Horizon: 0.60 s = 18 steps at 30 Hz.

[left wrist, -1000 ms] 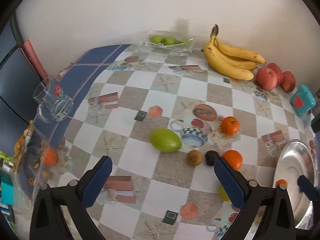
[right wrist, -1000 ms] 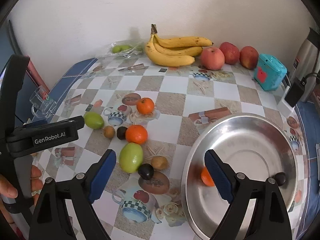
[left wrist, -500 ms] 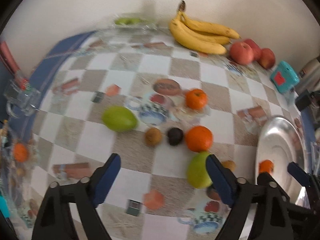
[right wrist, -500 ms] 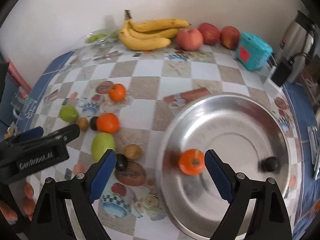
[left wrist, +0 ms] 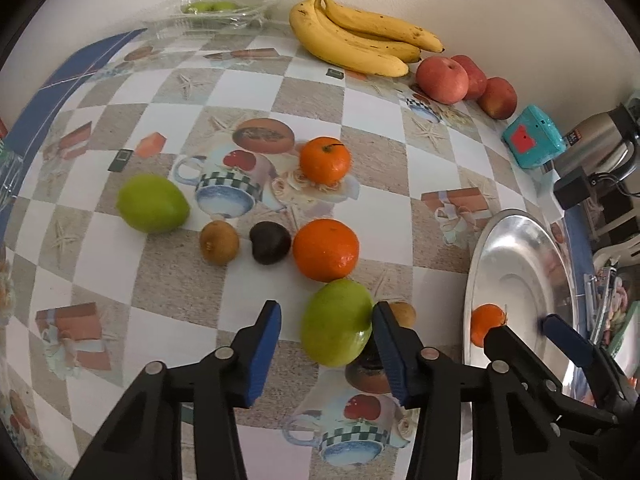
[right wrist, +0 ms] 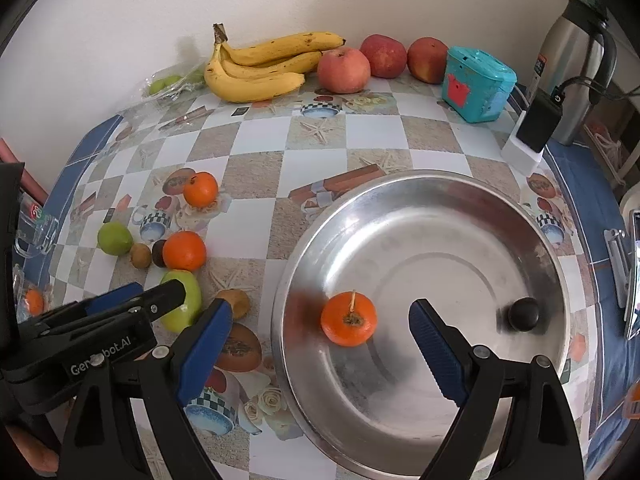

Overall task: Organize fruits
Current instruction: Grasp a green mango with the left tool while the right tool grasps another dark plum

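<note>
Left wrist view
Left gripper (left wrist: pixel 326 354): its jaws are seen spread around the green mango (left wrist: pixel 337 322), the right pad touching the fruit, the left pad apart from it; nothing is clamped yet.
Green mango: it is found on the table (left wrist: pixel 256 92), just in front of the large orange (left wrist: pixel 325 249), with a kiwi (left wrist: pixel 403 314) and a dark fruit partly hidden right behind the right pad.
Risk, left side: if the jaws are closed off-centre, the mango could be rolled into the large orange, or the kiwi could be pinched or knocked aside.

Right wrist view
Right gripper (right wrist: pixel 322 346): it is held wide apart and empty above the near rim of the steel bowl (right wrist: pixel 472 200).
Bowl contents: a small orange (right wrist: pixel 349 319) is seen between the pads and a dark plum (right wrist: pixel 523 314) at the far right of the bowl.
Risk, right side: both fruits appear slightly smeared, so they are judged to be free to roll; the bowl could be nudged by the gripper.
Shared risk: the left gripper (right wrist: pixel 132 304) is seen just left of the bowl, so a collision between the two tools is judged possible.
</note>
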Each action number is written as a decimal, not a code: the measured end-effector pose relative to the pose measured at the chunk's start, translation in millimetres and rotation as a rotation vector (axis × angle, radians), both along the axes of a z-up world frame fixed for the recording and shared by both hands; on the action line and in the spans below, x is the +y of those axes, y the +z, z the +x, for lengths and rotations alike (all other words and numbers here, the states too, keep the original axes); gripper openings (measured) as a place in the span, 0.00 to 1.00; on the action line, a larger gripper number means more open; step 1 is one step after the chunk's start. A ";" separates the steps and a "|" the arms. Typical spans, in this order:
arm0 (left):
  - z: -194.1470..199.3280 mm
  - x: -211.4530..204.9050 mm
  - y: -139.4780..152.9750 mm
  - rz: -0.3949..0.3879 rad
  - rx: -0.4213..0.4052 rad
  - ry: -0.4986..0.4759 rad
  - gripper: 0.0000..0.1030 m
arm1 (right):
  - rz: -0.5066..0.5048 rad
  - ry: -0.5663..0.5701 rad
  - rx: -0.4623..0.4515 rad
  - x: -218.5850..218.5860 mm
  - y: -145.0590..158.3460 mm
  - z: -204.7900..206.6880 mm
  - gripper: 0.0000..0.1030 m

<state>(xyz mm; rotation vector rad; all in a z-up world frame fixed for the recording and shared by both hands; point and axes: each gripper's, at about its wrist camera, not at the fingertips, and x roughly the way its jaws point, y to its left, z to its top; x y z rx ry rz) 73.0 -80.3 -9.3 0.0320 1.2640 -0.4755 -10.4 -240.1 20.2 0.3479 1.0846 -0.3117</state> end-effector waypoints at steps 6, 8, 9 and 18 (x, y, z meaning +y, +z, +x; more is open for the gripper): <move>-1.6 -5.4 -4.8 0.005 0.012 -0.022 0.42 | -0.002 -0.015 0.009 -2.6 -1.7 -1.4 0.88; -2.7 -6.6 -5.8 0.005 0.012 -0.025 0.41 | 0.000 -0.018 0.010 -3.5 -2.3 -1.8 0.88; -3.0 -7.2 -5.7 0.007 0.010 -0.027 0.41 | 0.000 -0.019 0.012 -3.8 -2.7 -1.9 0.88; 0.2 -1.0 -1.3 -0.011 0.031 0.014 0.41 | 0.003 -0.018 0.011 -4.8 -3.5 -1.3 0.88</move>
